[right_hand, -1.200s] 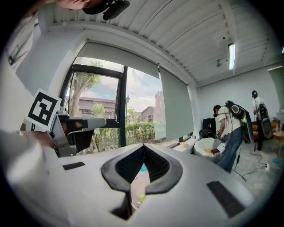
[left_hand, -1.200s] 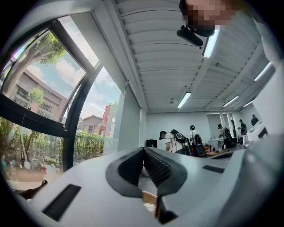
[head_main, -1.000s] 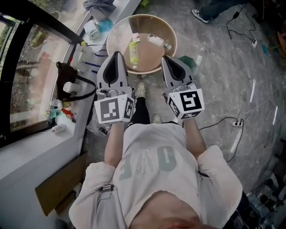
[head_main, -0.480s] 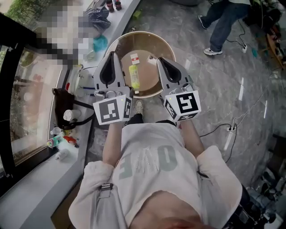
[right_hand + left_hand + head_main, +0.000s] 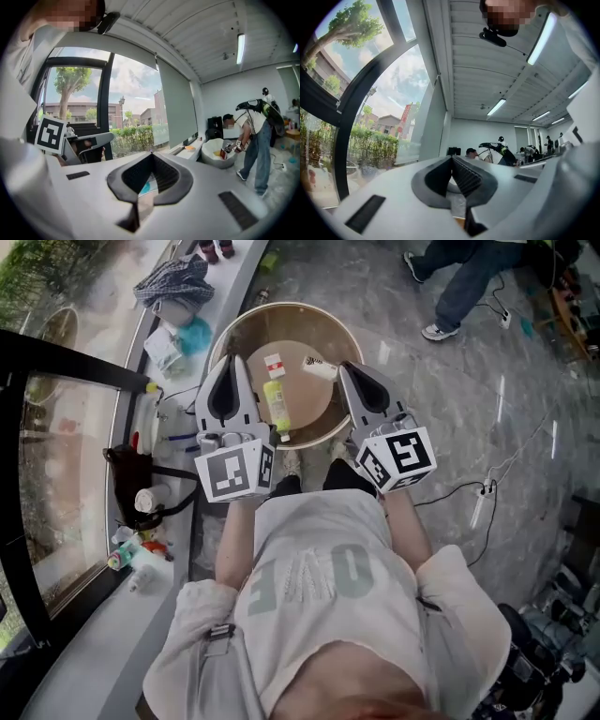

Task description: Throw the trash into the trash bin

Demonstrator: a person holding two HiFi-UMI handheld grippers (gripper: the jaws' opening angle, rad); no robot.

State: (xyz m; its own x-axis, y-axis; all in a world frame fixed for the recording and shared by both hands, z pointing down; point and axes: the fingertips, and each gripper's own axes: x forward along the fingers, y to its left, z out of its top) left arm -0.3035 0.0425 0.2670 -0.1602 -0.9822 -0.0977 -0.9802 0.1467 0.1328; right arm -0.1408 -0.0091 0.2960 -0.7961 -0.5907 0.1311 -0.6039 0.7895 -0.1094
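On your far left, the window ledge (image 5: 98,638) carries a black bag (image 5: 141,474) and a checked cloth (image 5: 173,282). Your left hand-held gripper (image 5: 232,367) has its jaws closed tip to tip with nothing between them, and in the head view it lies over the left side of the trash bin (image 5: 246,334). The round bin stands on the floor (image 5: 469,409) in front of your feet. Inside it lie a yellow-green bottle (image 5: 277,407), a small white-and-red piece (image 5: 273,362) and a white bottle (image 5: 319,368). Your right hand-held gripper (image 5: 354,371) is likewise closed and empty, over the bin's right side. Further right, a power strip (image 5: 478,507) lies on the floor, and another person's legs (image 5: 459,287) stand at upper right.
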